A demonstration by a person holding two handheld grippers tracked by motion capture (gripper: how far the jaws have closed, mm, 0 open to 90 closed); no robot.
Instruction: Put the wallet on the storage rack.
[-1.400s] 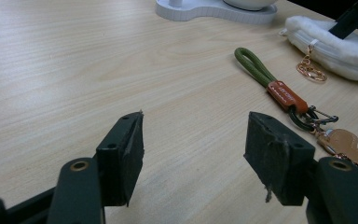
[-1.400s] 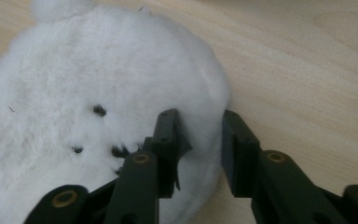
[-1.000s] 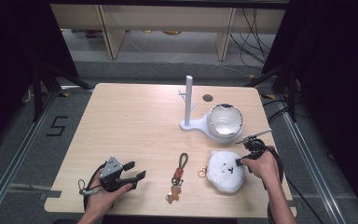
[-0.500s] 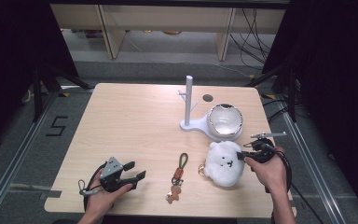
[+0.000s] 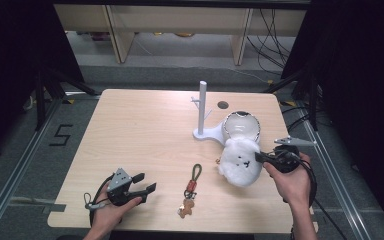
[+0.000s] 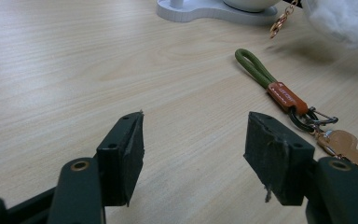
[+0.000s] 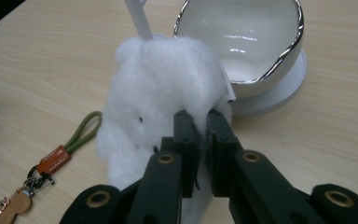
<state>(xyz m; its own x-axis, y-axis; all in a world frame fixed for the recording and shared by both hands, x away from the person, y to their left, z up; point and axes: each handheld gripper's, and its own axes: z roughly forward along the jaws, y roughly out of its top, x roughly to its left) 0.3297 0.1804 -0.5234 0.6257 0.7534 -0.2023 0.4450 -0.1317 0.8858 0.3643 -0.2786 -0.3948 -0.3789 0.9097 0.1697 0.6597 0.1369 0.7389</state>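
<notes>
Right gripper (image 5: 258,157), lower right of high view: jaws pinched on white plush keychain (image 5: 239,161), lifting it clear of the table, prob. for the peg stand (image 5: 202,109) above it. Left gripper (image 5: 149,183), lower left: jaws wide, empty, parked near green strap keychain (image 5: 192,184).

Black hand-held gripper (image 5: 135,189): brass-ringed screw holes, grey plate, trailing black cable.

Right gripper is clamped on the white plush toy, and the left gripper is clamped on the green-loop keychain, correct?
Not quite. The right gripper is shut on the white plush toy, but the left gripper is open with nothing between its jaws; the green-loop keychain lies on the table beside it, as the left gripper view shows.
</notes>
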